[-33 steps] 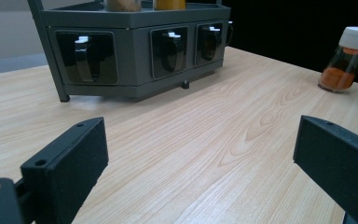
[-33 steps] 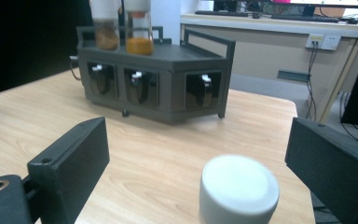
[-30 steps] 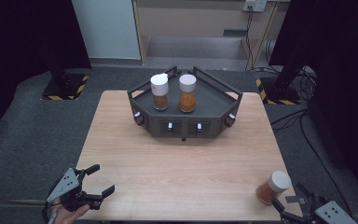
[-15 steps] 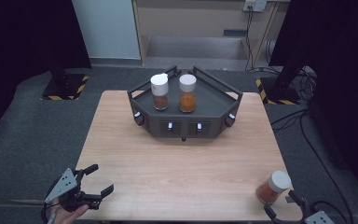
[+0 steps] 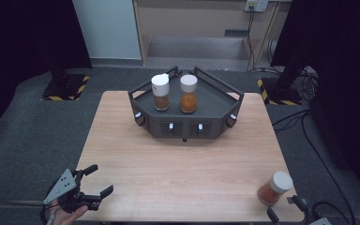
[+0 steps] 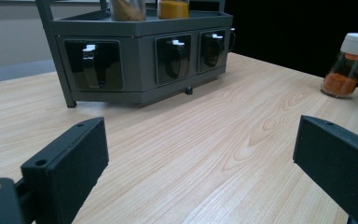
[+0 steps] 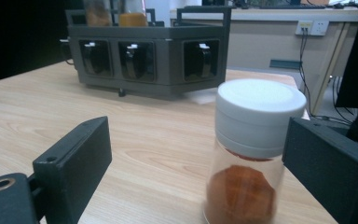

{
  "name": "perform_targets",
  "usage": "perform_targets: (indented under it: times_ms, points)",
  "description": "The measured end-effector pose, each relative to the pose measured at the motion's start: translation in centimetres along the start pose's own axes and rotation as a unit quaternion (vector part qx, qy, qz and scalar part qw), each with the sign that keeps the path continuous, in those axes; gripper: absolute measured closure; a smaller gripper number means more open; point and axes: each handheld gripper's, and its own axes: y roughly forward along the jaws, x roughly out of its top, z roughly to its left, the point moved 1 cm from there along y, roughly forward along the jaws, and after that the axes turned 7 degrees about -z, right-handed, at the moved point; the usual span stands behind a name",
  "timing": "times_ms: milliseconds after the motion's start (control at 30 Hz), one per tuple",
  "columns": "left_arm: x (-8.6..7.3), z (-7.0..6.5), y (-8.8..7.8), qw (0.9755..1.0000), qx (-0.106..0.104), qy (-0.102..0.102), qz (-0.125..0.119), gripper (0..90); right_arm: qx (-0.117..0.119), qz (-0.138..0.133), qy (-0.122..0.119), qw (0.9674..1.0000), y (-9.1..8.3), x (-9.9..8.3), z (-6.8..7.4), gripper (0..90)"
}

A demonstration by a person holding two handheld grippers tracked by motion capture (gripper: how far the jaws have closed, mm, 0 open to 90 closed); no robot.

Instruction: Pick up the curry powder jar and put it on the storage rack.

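Note:
A spice jar (image 5: 274, 188) with a white cap and red-orange powder stands upright near the table's front right corner. My right gripper (image 5: 282, 207) sits just behind it at the bottom edge of the high view. In the right gripper view the jar (image 7: 249, 154) looms close, in the gap of the right gripper (image 7: 198, 144) near the right jaw; the pads are apart from it, so it is open. My left gripper (image 5: 101, 179) hovers open at the front left corner, nothing between its jaws. The left gripper view also shows the left gripper (image 6: 200, 172) and the jar (image 6: 349, 65) far off.
A grey angular rack (image 5: 185, 126) with small hooks on its front stands at the table's back middle. On it are two white-capped jars, one brown (image 5: 161, 92) and one orange (image 5: 188, 93). Bare wood (image 5: 183, 168) lies between the rack and the grippers.
My right gripper has sunk lower and slid toward the bottom edge of the high view, behind the jar. The left gripper and the jars have stayed where they were.

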Motion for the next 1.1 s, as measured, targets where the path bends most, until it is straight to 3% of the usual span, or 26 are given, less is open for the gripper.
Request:
perform_targets:
  times_ms: [133, 200, 433, 633, 1100]
  points:
    - [-0.2, 0.2, 0.0, 0.9999, -0.004, -0.009, -0.012, 1.7, 0.011, 0.006, -0.003, 0.9999, 0.0, 0.1, -0.5, 7.4]
    - [-0.2, 0.2, 0.0, 0.9999, -0.006, -0.009, -0.013, 1.8, 0.018, 0.007, 0.010, 0.9998, 0.1, -0.1, -0.8, 7.1]
    - [-0.5, 0.5, -0.2, 0.9992, -0.015, -0.017, -0.031, 1.6, 0.021, 0.004, 0.014, 0.9997, 0.1, -0.2, -1.2, 6.5]
    - [-0.5, 0.4, -0.4, 0.9992, -0.010, -0.016, -0.035, 1.7, 0.024, 0.006, 0.030, 0.9992, 0.2, -0.4, -1.7, 6.6]
    - [-0.5, 0.4, -0.4, 0.9993, -0.012, -0.011, -0.034, 1.7, 0.026, 0.005, 0.029, 0.9992, 0.1, -0.3, -1.6, 6.8]
